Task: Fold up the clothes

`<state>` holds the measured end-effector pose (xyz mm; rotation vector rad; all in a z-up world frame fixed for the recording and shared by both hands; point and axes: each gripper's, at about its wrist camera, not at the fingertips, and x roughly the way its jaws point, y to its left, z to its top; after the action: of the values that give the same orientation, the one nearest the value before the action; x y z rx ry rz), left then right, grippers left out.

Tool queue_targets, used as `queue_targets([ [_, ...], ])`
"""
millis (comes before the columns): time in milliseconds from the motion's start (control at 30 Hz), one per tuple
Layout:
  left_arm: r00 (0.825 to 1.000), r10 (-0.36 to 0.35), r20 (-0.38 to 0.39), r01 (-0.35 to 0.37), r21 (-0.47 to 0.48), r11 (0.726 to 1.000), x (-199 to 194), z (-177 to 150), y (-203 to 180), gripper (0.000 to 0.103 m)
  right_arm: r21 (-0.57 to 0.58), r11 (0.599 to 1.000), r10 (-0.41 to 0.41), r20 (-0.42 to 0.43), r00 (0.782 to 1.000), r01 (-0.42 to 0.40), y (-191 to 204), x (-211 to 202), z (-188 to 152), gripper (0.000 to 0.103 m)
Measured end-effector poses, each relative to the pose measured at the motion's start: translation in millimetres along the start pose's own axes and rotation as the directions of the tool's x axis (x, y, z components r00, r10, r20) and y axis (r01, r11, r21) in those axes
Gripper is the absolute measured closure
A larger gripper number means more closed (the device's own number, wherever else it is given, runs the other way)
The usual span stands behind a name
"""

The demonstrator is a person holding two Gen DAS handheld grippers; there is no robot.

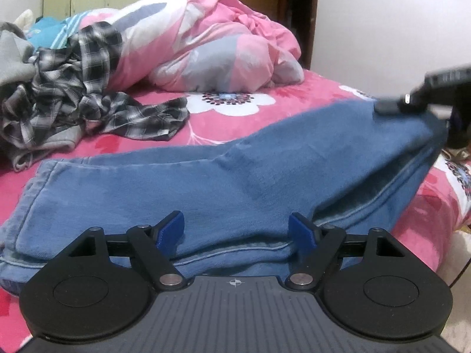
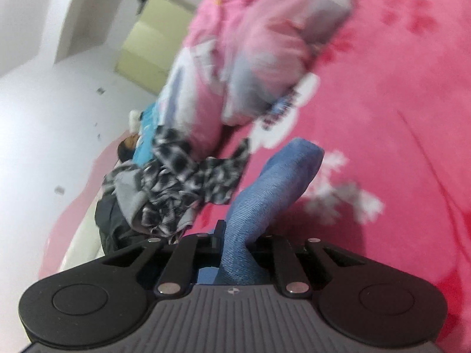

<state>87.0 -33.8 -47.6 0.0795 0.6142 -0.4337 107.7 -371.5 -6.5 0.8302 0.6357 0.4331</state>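
A pair of blue jeans [image 1: 206, 182] lies across the pink flowered bed cover [image 1: 265, 117]. In the left wrist view my left gripper [image 1: 235, 226] stands open just above the jeans' near folded edge, its blue pads [image 1: 172, 231] wide apart and not pressing on cloth. At the far right, my right gripper [image 1: 391, 107] holds one end of the jeans raised off the bed. In the blurred, tilted right wrist view, the right gripper [image 2: 235, 235] is shut on a bunch of the blue jeans [image 2: 276, 176], which hides the fingertips.
A crumpled black-and-white plaid shirt [image 1: 79, 94] and a grey garment [image 1: 14, 58] are piled at the left. A pink quilt [image 1: 206, 38] is heaped at the back. The bed's edge [image 1: 441, 206] drops away at the right. A brown door [image 1: 276, 0] stands behind.
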Motion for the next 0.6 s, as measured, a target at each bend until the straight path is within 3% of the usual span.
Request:
queue_targets([
  [200, 1.0, -0.018, 0.005, 0.018, 0.044, 0.999, 8.6, -10.2, 2.7, 0.024, -0.167, 0.986, -0.023, -0.032, 0.999, 0.017, 66.1, 14.4, -1.2, 0.091],
  [467, 0.996, -0.072, 0.05, 0.071, 0.024, 0.997, -4.5, -16.9, 18.5, 0.024, -0.308, 0.951, -0.032, -0.098, 0.995, 0.0, 141.3, 51.7, -12.6, 0.091],
  [600, 0.991, -0.082, 0.107, 0.085, -0.021, 0.996, -26.0, -14.6, 36.3, 0.024, -0.326, 0.945, -0.033, -0.121, 0.992, -0.008, 162.0, 68.3, -19.3, 0.091],
])
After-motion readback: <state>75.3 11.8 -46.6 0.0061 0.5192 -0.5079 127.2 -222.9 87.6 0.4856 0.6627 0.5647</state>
